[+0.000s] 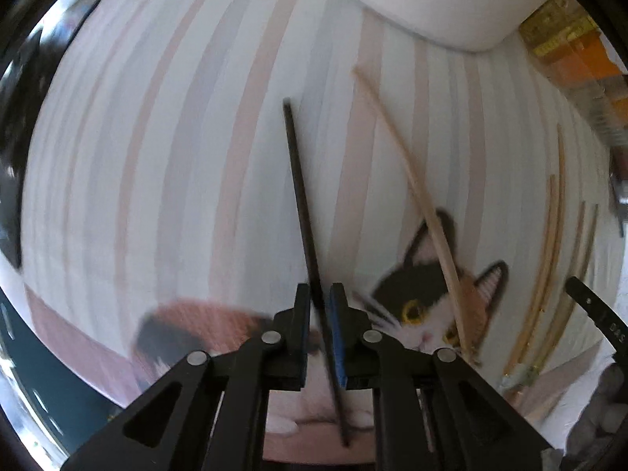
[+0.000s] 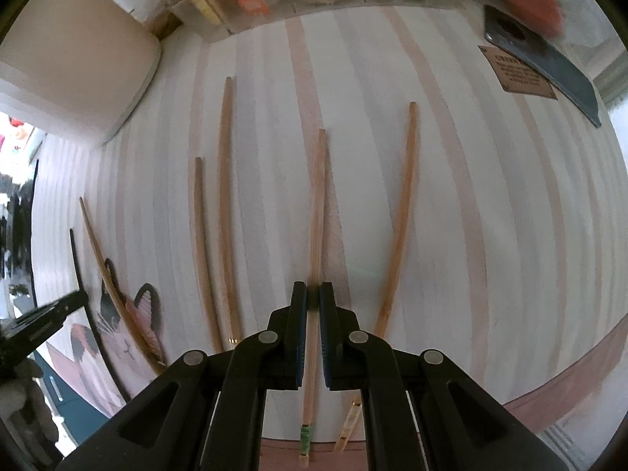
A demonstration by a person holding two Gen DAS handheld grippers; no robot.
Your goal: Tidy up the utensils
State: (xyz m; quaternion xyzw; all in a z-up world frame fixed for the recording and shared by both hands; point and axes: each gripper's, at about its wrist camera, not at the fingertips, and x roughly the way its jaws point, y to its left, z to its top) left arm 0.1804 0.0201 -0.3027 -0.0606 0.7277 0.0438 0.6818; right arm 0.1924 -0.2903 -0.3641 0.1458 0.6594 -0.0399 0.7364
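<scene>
While both grippers are pointing down at the striped cloth (image 2: 490,196), the left gripper (image 1: 322,306) is clenching a black chopstick (image 1: 300,196) between its pads — the right gripper (image 2: 313,306) is pinching a wooden chopstick (image 2: 317,212), its length reaching ahead of the fingertips.

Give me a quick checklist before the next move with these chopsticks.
1. Left gripper has the black chopstick between its pads: ok.
2. Right gripper is shut on the wooden chopstick: ok.
3. Black chopstick clear of the pale chopstick beside it: ok.
4. Held wooden chopstick apart from its neighbour: ok.
5. Whether either held chopstick is lifted off the striped cloth: cannot tell.
6. Left-hand pair lying side by side: ok.
</scene>
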